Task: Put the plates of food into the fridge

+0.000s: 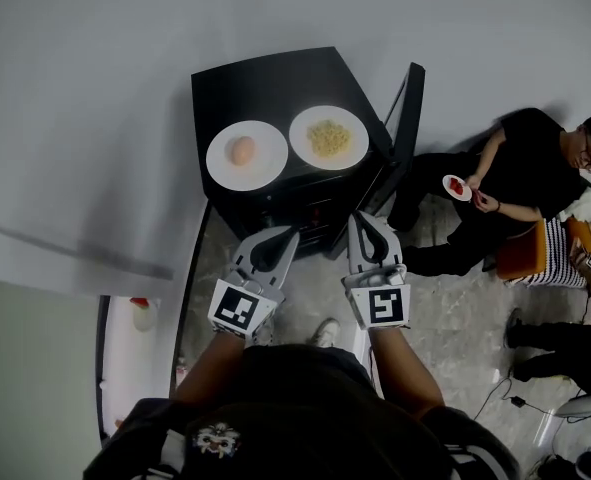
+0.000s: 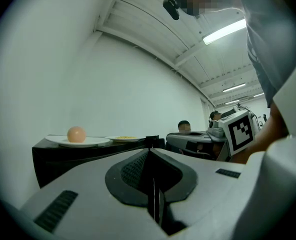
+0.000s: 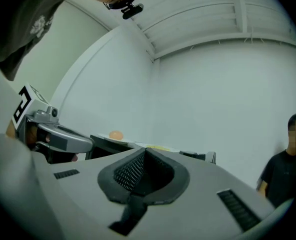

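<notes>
My left tongs point(image 1: 281, 236) and right tongs point(image 1: 363, 220), low centre, are both shut on nothing. The egg plate point(image 1: 267, 168) and noodle plate point(image 1: 303, 131) sit atop the black fridge point(image 1: 275, 78), upper centre. Pinching a thin rim crookedly could tip a plate, and the egg point(image 1: 242, 150) would roll off.

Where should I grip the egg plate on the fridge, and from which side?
Probably the egg plate by its near rim, coming level from the front with the left hand-held gripper, opened first. That rim is thin and bare; the egg sits centred, clear of the pinch.
</notes>
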`<action>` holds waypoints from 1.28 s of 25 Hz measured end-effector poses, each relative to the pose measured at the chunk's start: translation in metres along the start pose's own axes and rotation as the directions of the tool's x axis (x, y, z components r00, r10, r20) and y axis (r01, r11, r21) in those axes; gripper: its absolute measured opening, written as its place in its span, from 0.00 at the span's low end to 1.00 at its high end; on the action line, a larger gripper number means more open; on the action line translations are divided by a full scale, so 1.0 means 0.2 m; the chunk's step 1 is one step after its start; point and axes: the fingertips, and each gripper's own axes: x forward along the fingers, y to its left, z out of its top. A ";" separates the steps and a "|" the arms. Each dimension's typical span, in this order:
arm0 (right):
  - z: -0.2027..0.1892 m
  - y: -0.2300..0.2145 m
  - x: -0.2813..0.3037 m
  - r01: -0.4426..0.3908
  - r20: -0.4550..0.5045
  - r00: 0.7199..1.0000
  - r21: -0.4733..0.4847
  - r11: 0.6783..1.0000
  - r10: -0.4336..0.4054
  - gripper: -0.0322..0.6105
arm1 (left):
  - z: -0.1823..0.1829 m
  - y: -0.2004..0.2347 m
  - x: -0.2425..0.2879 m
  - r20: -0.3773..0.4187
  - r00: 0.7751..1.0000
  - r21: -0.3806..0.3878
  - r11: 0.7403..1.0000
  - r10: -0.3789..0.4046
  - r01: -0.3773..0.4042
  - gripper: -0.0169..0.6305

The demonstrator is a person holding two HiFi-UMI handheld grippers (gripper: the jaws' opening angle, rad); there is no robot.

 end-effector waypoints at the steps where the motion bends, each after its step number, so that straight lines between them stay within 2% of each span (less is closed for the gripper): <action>1: -0.02 -0.01 0.01 0.012 -0.029 1.000 0.018 1.000 -0.012 0.09 | -0.01 0.00 0.00 -0.003 1.000 0.000 1.000 0.004 -0.004 0.06; 3: -0.06 -0.04 0.02 0.023 -0.094 0.995 0.079 0.997 -0.016 0.09 | -0.02 0.01 -0.01 -0.008 1.000 0.005 1.000 0.012 -0.012 0.06; 5: -0.08 -0.06 0.04 0.026 -0.129 0.992 0.198 0.980 0.000 0.09 | -0.03 0.02 -0.02 -0.013 1.000 0.005 1.000 0.018 -0.018 0.06; 7: -0.07 -0.09 0.07 0.027 -0.122 0.992 0.342 0.939 0.016 0.09 | -0.03 0.03 -0.02 -0.015 1.000 -0.004 1.000 0.023 -0.023 0.06; 9: -0.04 -0.10 0.10 0.019 -0.105 0.994 0.484 0.875 0.037 0.09 | -0.04 0.03 -0.03 -0.019 0.999 -0.011 1.000 0.026 -0.026 0.06; 10: -0.04 -0.11 0.12 0.016 -0.098 0.994 0.554 0.832 0.046 0.11 | -0.05 0.04 -0.03 -0.022 0.999 -0.009 1.000 0.027 -0.027 0.06; 12: -0.04 -0.13 0.16 0.017 -0.087 0.994 0.686 0.728 0.058 0.22 | -0.05 0.05 -0.04 -0.022 0.999 -0.007 1.000 0.027 -0.028 0.06; 16: -0.10 -0.19 0.21 0.052 -0.086 0.995 0.866 0.497 0.047 0.26 | -0.02 0.04 -0.05 -0.001 1.000 -0.021 0.999 0.027 -0.027 0.06; 19: -0.17 -0.21 0.23 0.079 -0.098 0.994 0.940 0.332 0.042 0.26 | -0.01 0.04 -0.06 0.009 1.000 -0.033 0.999 0.026 -0.026 0.06; 21: -0.19 -0.22 0.25 0.079 -0.092 0.995 0.966 0.246 0.040 0.27 | 0.00 0.05 -0.07 0.008 1.000 -0.031 0.999 0.029 -0.029 0.06; 23: -0.21 -0.22 0.28 0.077 -0.084 0.996 0.982 0.173 0.035 0.27 | 0.00 0.06 -0.08 0.005 0.999 -0.029 0.999 0.032 -0.032 0.06; 25: -0.23 -0.23 0.31 0.074 -0.079 0.996 0.990 0.119 0.032 0.28 | -0.01 0.06 -0.09 0.002 0.999 -0.027 0.999 0.037 -0.037 0.06; 27: -0.24 -0.24 0.33 0.077 -0.079 0.997 0.994 0.083 0.027 0.29 | -0.02 0.07 -0.10 -0.002 0.999 -0.025 0.999 0.043 -0.043 0.06; 32: -0.27 -0.28 0.39 0.094 -0.095 0.995 0.995 0.045 0.013 0.29 | -0.05 0.10 -0.10 -0.013 0.999 -0.006 0.999 0.048 -0.048 0.06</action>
